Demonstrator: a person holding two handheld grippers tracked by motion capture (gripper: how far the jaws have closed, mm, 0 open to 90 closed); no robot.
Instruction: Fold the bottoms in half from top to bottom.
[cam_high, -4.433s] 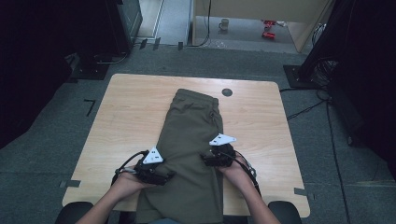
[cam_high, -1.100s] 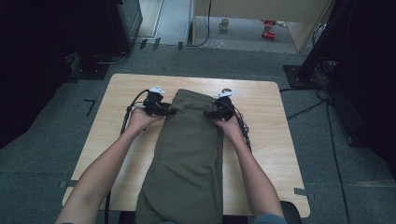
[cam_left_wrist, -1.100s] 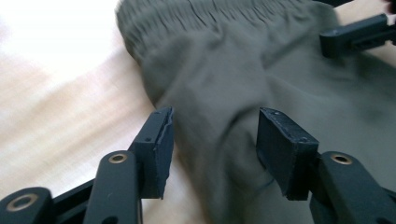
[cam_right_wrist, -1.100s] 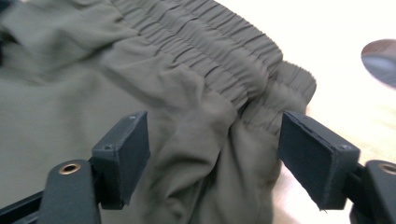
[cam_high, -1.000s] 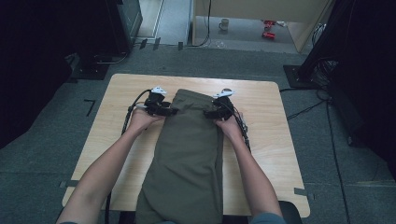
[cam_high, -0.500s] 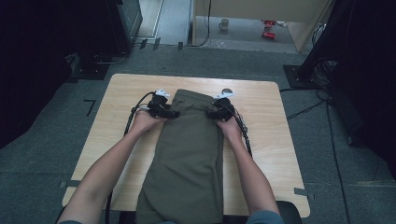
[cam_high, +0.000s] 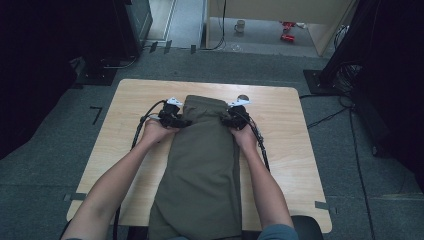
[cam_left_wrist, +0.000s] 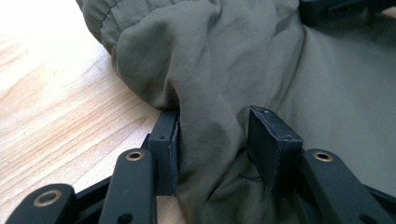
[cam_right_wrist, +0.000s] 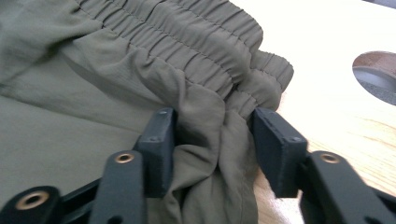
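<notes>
wooden table (cam_high: 125, 130), mug (cam_high: 240, 25) on floor beyond.

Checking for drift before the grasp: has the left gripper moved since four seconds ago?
Yes. The left gripper went from the table's near edge to the far end of the trousers.

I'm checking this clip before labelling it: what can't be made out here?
- Trousers: near end cut off by the high view's bottom edge.
- Left gripper: bunched cloth hides whether both pads press.
- Round table hole: cut off by the right gripper view's edge.
- Floor mug: too small.
</notes>
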